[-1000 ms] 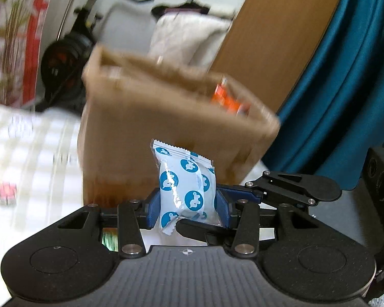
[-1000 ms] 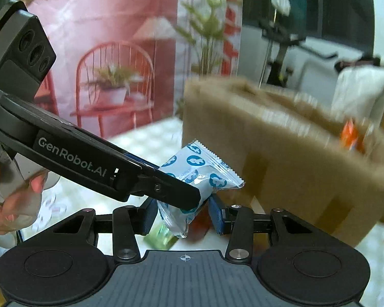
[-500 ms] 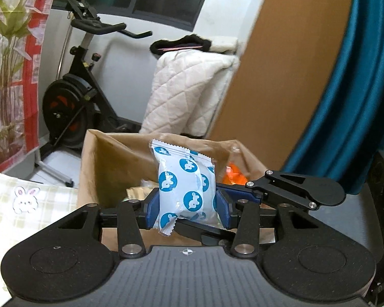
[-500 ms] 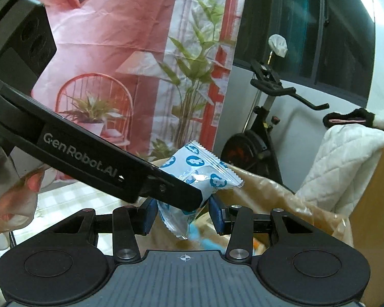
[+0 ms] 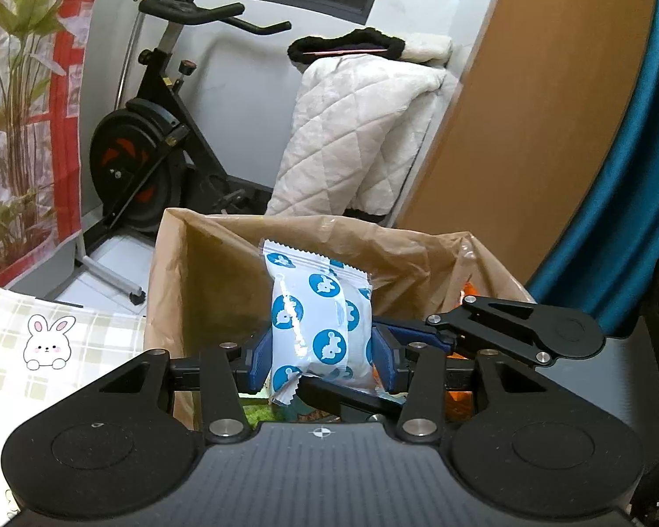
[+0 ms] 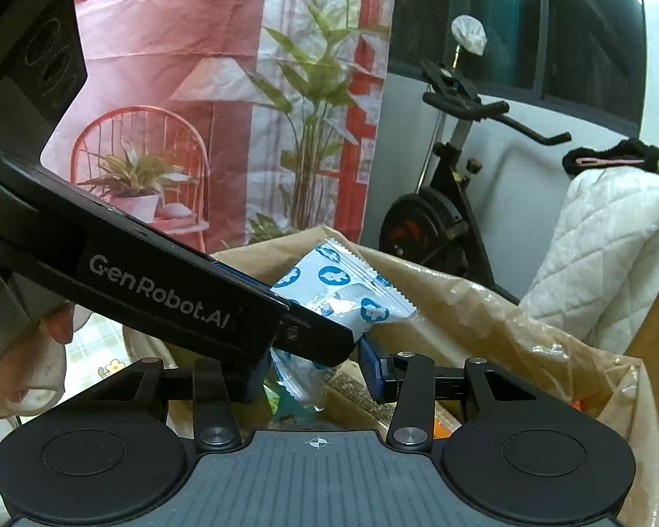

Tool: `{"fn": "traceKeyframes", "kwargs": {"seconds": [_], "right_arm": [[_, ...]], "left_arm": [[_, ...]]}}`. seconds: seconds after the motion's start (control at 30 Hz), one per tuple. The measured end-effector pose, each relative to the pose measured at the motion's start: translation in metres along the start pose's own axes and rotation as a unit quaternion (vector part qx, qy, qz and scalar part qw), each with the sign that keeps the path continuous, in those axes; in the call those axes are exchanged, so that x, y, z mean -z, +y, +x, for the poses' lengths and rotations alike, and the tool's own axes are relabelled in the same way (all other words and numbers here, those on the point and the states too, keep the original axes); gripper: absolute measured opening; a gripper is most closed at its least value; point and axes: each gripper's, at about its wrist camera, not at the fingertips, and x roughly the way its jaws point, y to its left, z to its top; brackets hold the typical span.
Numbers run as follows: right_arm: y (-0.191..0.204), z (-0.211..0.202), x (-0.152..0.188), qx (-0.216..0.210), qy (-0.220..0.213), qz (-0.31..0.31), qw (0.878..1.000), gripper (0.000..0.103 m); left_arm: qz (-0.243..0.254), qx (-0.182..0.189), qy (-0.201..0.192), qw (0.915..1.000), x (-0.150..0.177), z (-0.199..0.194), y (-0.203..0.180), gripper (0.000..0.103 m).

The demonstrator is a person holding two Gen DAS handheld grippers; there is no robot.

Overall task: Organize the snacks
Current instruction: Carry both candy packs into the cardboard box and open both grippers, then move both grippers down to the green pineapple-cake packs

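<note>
A white snack packet with blue round prints [image 5: 320, 320] stands upright between the blue pads of my left gripper [image 5: 320, 353], which is shut on it above the open brown paper bag [image 5: 206, 263]. The same packet [image 6: 338, 290] shows in the right wrist view, pinched by the left gripper's black finger [image 6: 312, 338]. My right gripper [image 6: 316, 373] sits around the packet's lower end; its blue pads stand apart from the packet. Orange and green snacks lie inside the bag [image 6: 483, 320].
A checked tablecloth with a rabbit print [image 5: 48, 342] lies left of the bag. Behind stand an exercise bike [image 5: 145, 145], a quilted white blanket [image 5: 360, 131], a wooden panel [image 5: 527, 123] and a teal curtain [image 5: 637, 175]. A person's hand [image 6: 22, 373] holds the left gripper.
Both grippers have risen with the packet from beside the bag's front wall to above its open mouth. The right pads have moved apart from the packet.
</note>
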Motion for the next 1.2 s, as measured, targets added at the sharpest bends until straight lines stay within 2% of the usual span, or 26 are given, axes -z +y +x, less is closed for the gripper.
{"fn": "traceKeyframes", "kwargs": {"seconds": [0.17,0.4,0.67,0.97,1.1,1.2], "right_arm": [[0.003,-0.005,0.002,0.013,0.000,0.007,1.000,0.051],[0.012,-0.033,0.008,0.017,-0.011,0.018,1.000,0.051],[0.022,-0.076,0.025,0.009,-0.029,0.085,0.996,0.051],[0.053,-0.101,0.066,-0.002,-0.040,0.134,0.990,0.055],[0.064,-0.095,0.090,-0.010,-0.020,0.161,0.987,0.055],[0.076,-0.083,0.109,-0.014,0.015,0.163,0.986,0.055]], "left_arm": [[-0.005,-0.027,-0.002,0.9996,-0.003,-0.002,0.004,0.065],[-0.003,-0.041,-0.023,0.9989,0.000,-0.037,0.006,0.066],[0.005,-0.053,-0.032,0.9981,0.017,-0.089,0.008,0.066],[0.010,-0.075,-0.006,0.9971,0.055,-0.114,0.031,0.066],[-0.004,-0.082,0.016,0.9965,0.077,-0.104,0.047,0.065],[-0.013,-0.078,0.038,0.9961,0.093,-0.093,0.057,0.065]]}}
